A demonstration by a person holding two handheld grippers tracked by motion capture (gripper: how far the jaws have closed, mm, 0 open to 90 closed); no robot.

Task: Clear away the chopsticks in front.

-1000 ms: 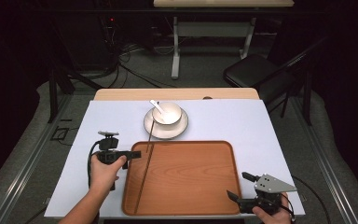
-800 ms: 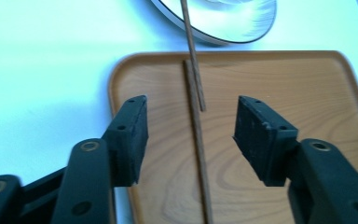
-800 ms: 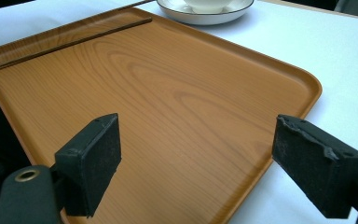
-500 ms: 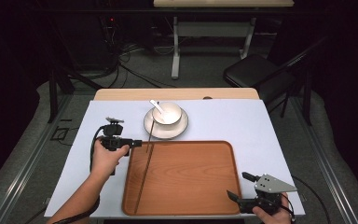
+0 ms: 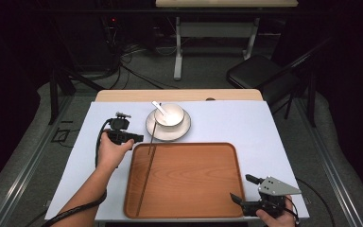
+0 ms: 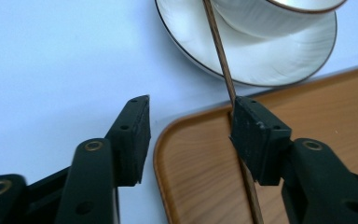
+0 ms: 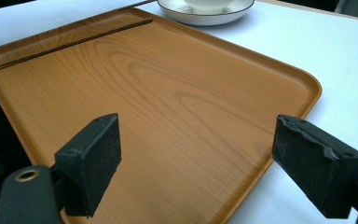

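The chopstick (image 5: pixel 148 165) lies along the left side of the wooden tray (image 5: pixel 189 189), its far end resting on the rim of the saucer (image 5: pixel 168 128). My left gripper (image 5: pixel 131 137) hovers at the tray's far left corner, its jaws apart and just now narrowing a little, the stick passing beside one pad, ungripped. The saucer holds a cup (image 5: pixel 169 115) with a spoon (image 5: pixel 158 107). My right gripper (image 5: pixel 244 189) waits at the near right corner, jaws wide open, empty.

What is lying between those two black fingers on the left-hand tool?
In the left gripper view, the left gripper spans bare white table and the wooden tray corner; the thin chopstick runs along one finger's inner face.
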